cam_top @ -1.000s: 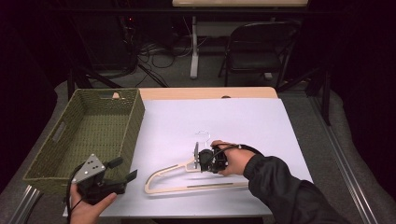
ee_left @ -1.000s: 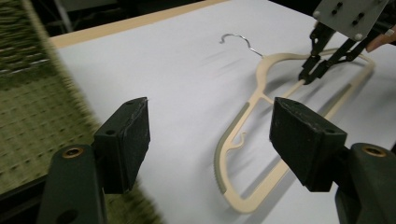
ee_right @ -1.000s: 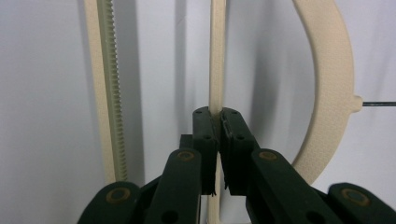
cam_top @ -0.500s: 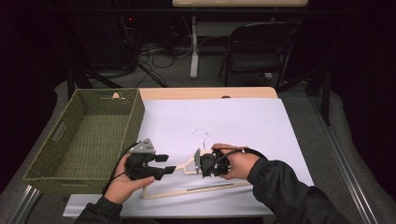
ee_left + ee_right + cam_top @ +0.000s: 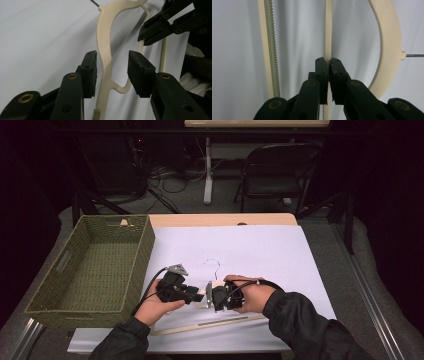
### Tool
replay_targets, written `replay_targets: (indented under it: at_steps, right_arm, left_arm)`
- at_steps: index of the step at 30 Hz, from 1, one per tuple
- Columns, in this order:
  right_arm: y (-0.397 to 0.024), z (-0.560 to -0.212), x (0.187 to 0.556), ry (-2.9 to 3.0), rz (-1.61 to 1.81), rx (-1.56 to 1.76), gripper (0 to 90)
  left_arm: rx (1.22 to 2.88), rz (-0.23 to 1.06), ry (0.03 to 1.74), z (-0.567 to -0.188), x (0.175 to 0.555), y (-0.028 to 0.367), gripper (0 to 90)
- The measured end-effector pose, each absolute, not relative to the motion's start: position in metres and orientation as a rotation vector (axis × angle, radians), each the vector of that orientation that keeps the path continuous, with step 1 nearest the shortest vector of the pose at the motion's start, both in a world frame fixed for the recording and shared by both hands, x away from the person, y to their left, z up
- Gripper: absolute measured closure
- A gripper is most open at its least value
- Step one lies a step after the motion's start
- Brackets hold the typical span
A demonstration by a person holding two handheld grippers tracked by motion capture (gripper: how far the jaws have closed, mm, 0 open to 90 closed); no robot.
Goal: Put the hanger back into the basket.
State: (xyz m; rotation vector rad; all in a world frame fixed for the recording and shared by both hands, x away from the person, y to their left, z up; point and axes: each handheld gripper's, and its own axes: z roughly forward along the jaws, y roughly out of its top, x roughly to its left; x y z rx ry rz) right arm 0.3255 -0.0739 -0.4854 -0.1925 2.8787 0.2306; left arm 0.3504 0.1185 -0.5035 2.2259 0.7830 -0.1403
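Observation:
A cream plastic hanger (image 5: 210, 324) with a thin metal hook (image 5: 214, 262) lies on the white sheet, near the front of the table. My right gripper (image 5: 205, 300) points left and is shut on one thin cream bar of the hanger (image 5: 328, 37); its jaws (image 5: 328, 62) pinch that bar. A ridged bar (image 5: 269, 50) runs to the left, the curved shoulder (image 5: 387, 45) to the right. My left gripper (image 5: 196, 295) meets it from the left, open, with its jaws (image 5: 112, 53) on either side of the hanger's curved arm (image 5: 103, 50), not touching it.
A green woven basket (image 5: 142, 255) stands on the table's left side, close to my left hand. The white sheet (image 5: 260, 250) covers most of the tabletop. A folding chair (image 5: 280, 170) and cables sit beyond the far edge. The right gripper (image 5: 170, 22) shows in the left gripper view.
My left hand has come from the table's front left corner rightward to the hanger and set its open jaws around the curved arm. The right gripper has held its grip, nearly still.

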Motion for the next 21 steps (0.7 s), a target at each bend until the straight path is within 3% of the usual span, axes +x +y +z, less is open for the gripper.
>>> replay_targets:
  at_steps: [5,10,21]
  right_arm:
    - [-0.072,-0.487,0.325,2.878,0.227,-0.206,85.6]
    - [-0.069,-0.488,0.323,2.876,0.225,-0.221,85.5]
    - [-0.066,-0.491,0.324,2.883,0.225,-0.200,85.4]
  left_arm:
    - [2.269,-0.141,0.795,-0.511,0.354,0.112,64.1]
    - [2.321,-0.141,0.820,-0.517,0.356,0.109,77.2]
    - [2.311,-0.132,0.833,-0.517,0.355,0.111,79.1]
